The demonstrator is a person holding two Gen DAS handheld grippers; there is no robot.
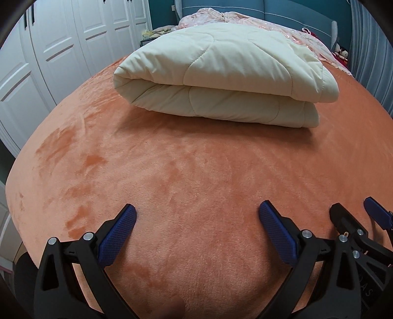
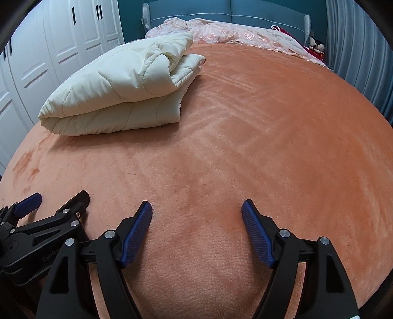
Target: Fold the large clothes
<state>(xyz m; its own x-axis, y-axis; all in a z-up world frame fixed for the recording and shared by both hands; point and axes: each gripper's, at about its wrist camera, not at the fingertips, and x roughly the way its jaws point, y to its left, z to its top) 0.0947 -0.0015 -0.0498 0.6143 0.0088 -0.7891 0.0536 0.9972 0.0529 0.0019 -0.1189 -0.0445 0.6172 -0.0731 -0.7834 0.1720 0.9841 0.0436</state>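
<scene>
A cream quilted duvet (image 1: 216, 81) lies folded into a thick bundle on the orange plush bed cover (image 1: 196, 159); in the right wrist view the duvet (image 2: 118, 90) sits at the upper left of the cover (image 2: 270, 135). My left gripper (image 1: 197, 207) is open near the bed's front edge, well short of the duvet, with only orange plush between its blue pads. Beside it, my right gripper (image 2: 197, 204) is open too and holds nothing. Each gripper shows in the other's view: the right gripper (image 1: 351, 205) and the left gripper (image 2: 60, 196). The fingertips hover at the plush; contact is unclear.
White wardrobe doors (image 2: 61, 36) run along the bed's left side. Pink floral bedding (image 2: 233, 34) is heaped against the teal headboard (image 2: 221, 9). A grey curtain (image 2: 356, 49) hangs on the right, with plush toys (image 2: 316, 45) beside it.
</scene>
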